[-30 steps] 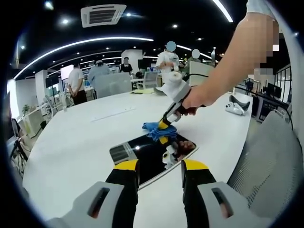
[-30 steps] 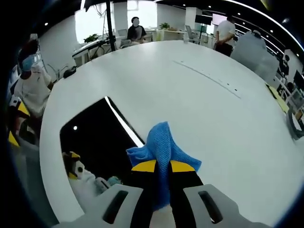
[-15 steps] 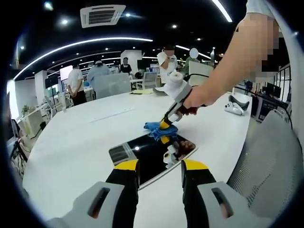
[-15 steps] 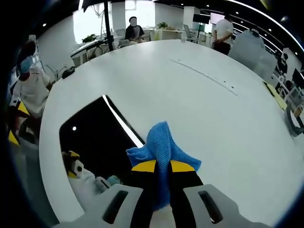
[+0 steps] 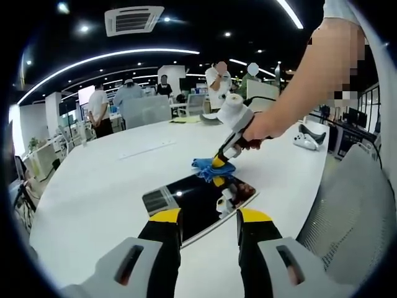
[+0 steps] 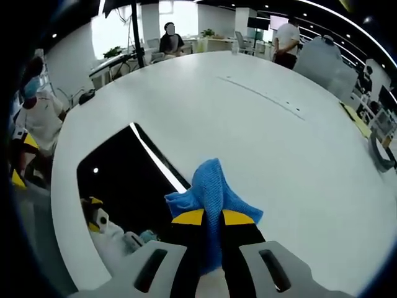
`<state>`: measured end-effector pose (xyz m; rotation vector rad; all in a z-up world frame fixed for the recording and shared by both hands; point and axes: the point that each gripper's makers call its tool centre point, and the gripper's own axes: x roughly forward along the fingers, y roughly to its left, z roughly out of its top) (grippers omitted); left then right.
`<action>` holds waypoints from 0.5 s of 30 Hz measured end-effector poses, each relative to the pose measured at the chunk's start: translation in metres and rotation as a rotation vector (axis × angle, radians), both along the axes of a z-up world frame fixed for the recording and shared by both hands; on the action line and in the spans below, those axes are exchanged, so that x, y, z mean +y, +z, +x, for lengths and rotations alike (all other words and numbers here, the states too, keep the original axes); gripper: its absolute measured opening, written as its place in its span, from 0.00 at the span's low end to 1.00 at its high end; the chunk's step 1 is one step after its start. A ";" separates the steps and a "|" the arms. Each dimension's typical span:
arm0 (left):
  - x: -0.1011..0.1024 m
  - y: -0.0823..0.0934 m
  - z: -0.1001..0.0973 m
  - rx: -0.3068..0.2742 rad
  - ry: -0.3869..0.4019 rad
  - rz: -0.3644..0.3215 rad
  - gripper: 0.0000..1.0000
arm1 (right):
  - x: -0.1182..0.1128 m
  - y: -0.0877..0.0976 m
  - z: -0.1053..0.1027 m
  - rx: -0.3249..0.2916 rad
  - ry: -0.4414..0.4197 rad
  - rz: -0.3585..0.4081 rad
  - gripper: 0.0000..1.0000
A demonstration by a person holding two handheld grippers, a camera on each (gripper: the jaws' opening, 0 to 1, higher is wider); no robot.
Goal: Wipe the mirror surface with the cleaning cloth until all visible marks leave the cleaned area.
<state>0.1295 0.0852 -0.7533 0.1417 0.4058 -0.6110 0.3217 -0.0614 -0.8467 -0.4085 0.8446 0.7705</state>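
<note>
A dark rectangular mirror (image 5: 192,205) lies flat on the white table (image 5: 99,186), reflecting ceiling lights and the gripper above it. In the left gripper view my left gripper (image 5: 209,218) hovers open at the mirror's near edge, nothing between its jaws. The right gripper (image 5: 218,161), held by a hand, presses a blue cleaning cloth (image 5: 213,168) onto the mirror's far edge. In the right gripper view my right gripper (image 6: 212,216) is shut on the blue cloth (image 6: 213,186), with the mirror (image 6: 127,180) to its left.
A grey mesh chair back (image 5: 350,211) stands at the right of the table. A white controller (image 5: 306,140) lies on the far right of the tabletop. Several people stand among desks in the background (image 5: 130,93).
The right gripper with the cloth has shifted slightly to the right along the mirror's far edge. My left gripper has stayed still.
</note>
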 end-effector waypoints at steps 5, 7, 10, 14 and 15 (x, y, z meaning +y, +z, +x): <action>0.000 0.000 0.000 0.000 0.000 0.002 0.34 | -0.002 0.000 -0.001 -0.003 -0.007 0.000 0.04; 0.000 0.000 0.000 -0.001 0.000 0.002 0.34 | -0.003 0.000 -0.002 -0.001 -0.014 0.005 0.04; 0.000 0.000 0.000 0.000 0.002 0.001 0.34 | -0.004 0.000 -0.006 -0.005 -0.014 0.010 0.04; 0.001 0.000 0.000 0.002 0.003 0.002 0.34 | -0.004 0.000 -0.008 -0.012 -0.003 0.004 0.04; 0.000 0.000 0.000 0.001 0.002 0.002 0.34 | -0.004 0.000 -0.008 -0.013 -0.002 0.004 0.04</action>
